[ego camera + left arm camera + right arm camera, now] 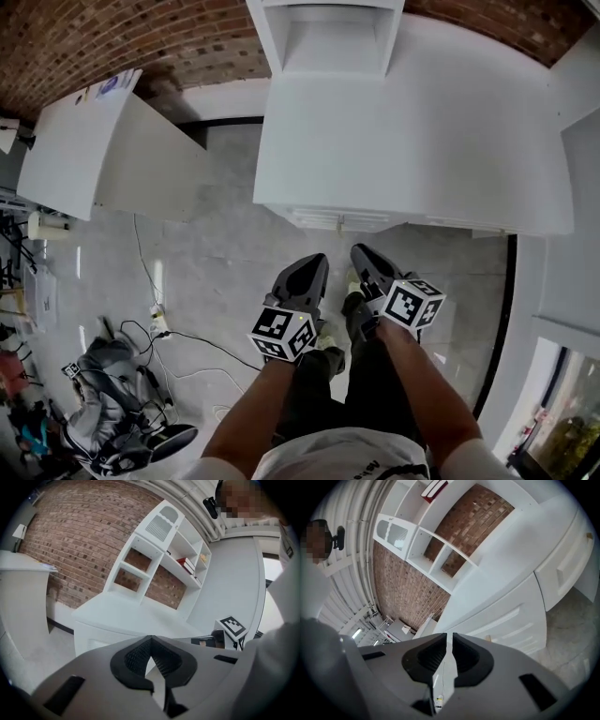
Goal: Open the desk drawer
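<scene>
The left gripper [317, 262] and the right gripper [360, 251] hang side by side in the head view, low in front of the white desk [403, 141], with their tips aimed at its front edge and near it but not touching. The drawer [339, 221] sits flush under that edge, directly ahead of both tips, and appears fully closed. Both forearms reach down and forward from the body, roughly parallel, with the marker cubes facing up. In the left gripper view, the left gripper [149, 641] is clenched: its pads meet at the tips and nothing lies between them. The desk [126, 616] stands ahead with a shelf unit [159, 559] behind it. In the right gripper view, the right gripper [449, 637] is likewise closed down to a thin slit and empty. It points at the panelled drawer front [506, 618], where a small tan knob [489, 639] shows just beside the jaw tips. To do the step well, spread one pair of jaws first, centre them on the knob, close firmly, then pull straight back along the drawer's travel; an angled pull may bind the drawer.
</scene>
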`<state>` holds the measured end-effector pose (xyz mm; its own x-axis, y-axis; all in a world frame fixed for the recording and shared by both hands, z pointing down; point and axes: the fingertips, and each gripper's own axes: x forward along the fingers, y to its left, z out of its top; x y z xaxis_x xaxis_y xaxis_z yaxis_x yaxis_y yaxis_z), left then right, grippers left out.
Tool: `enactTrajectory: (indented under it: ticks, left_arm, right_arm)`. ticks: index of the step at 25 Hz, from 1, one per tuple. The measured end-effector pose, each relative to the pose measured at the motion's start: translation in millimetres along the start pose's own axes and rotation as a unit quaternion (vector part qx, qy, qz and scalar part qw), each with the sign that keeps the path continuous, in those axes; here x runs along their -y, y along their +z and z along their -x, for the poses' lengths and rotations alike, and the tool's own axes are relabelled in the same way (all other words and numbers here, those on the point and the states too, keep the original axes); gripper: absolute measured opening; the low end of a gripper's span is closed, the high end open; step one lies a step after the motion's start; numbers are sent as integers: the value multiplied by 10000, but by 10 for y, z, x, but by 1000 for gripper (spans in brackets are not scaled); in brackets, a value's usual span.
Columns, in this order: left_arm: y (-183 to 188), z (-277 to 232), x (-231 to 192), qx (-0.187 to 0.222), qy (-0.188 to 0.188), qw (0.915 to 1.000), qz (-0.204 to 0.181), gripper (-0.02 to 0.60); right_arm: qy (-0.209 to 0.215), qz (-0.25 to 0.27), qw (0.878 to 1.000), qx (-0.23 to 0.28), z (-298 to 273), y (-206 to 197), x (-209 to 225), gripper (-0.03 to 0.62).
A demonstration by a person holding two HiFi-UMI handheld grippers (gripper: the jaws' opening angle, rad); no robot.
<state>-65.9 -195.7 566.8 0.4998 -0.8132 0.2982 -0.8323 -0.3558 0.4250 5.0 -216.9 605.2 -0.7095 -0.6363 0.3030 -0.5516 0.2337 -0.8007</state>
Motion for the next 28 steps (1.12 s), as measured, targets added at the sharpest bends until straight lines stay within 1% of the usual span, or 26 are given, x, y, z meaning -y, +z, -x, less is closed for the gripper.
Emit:
enactTrajectory:
  ticks: [4,6,7,8,12,18,22,24,28]
  left_arm:
    - [-343,-443,-398,-89,174,9997,166,11]
    - [-476,-579,-525,-120,209,9995,216,12]
    - [-538,-625,-570,-128,217,9994,232,11]
    - [-593,-663,-609,-126,222,9994,240,11]
    - [-734,-756,-764,-20,276,9993,242,11]
    - [-829,-814,-879,47,264,9995,162,12]
    - [-796,-850,-892,91,241,9996,128,11]
    - [-780,-855,-904,114,220,9996,107,11]
    - [-751,-822,-889,144,191,9997,81,11]
  right_arm:
    - [-170,-184,9996,-139,-373,-146,582,26]
    - [-213,-338,9990,-217,-531,-251,802,47]
    - [-222,-423,9986,-244,-598,-304,896,72]
    - [-230,-495,9982,-261,-659,-350,982,84]
    - [-225,-726,9968,-240,-895,-454,1225,94]
    - [-101,-1027,9946,-84,-1132,-445,1332,102]
    - [-138,-1008,9947,-128,-1202,-452,1341,101]
    - [-129,-989,9950,-94,-1217,-449,1333,84]
    - [-159,-989,9950,-22,-1203,-451,1322,78]
